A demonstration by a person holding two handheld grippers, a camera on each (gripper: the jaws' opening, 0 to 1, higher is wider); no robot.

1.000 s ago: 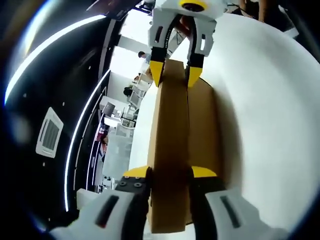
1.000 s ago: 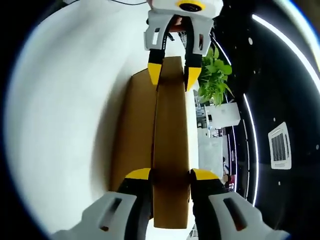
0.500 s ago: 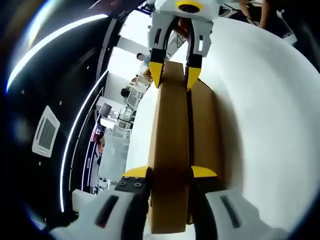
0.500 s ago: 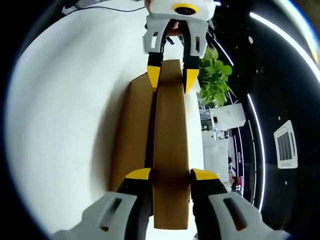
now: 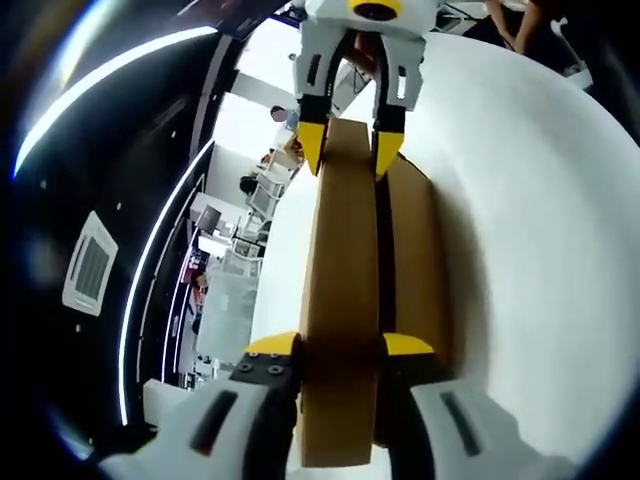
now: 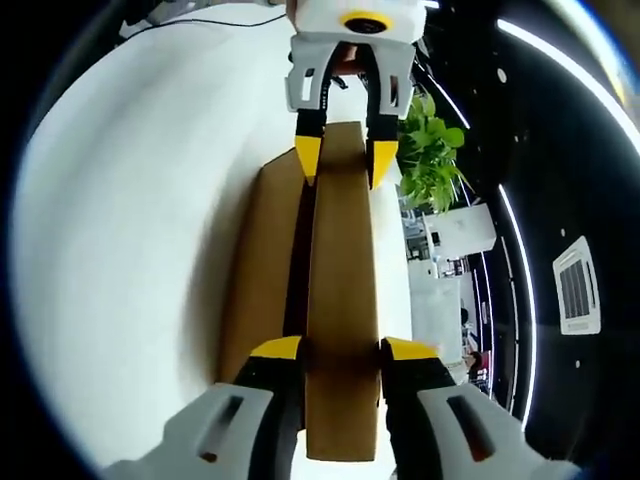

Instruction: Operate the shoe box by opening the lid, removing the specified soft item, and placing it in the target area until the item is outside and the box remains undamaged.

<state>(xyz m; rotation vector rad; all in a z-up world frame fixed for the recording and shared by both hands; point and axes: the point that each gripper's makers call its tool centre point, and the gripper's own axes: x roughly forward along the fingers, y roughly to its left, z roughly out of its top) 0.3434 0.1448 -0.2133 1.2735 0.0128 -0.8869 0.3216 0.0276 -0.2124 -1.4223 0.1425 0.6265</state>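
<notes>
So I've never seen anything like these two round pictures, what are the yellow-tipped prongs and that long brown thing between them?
Each picture comes from a fisheye camera riding on a handheld tool with two fingers; a person holds one such tool in each hand. In the left gripper view, the left gripper rises from the bottom, its yellow-tipped fingers closed on one end of a brown cardboard lid. At the top of that view the right gripper pinches the lid's far end. The right gripper view is the mirror case: its own fingers at the bottom, the other tool facing it at the top. So both tools hold the lid by opposite ends. Beside the lid lies the brown box, resting on a white table, with a dark gap between them. What is inside the box cannot be seen. A green plant stands behind.
</notes>
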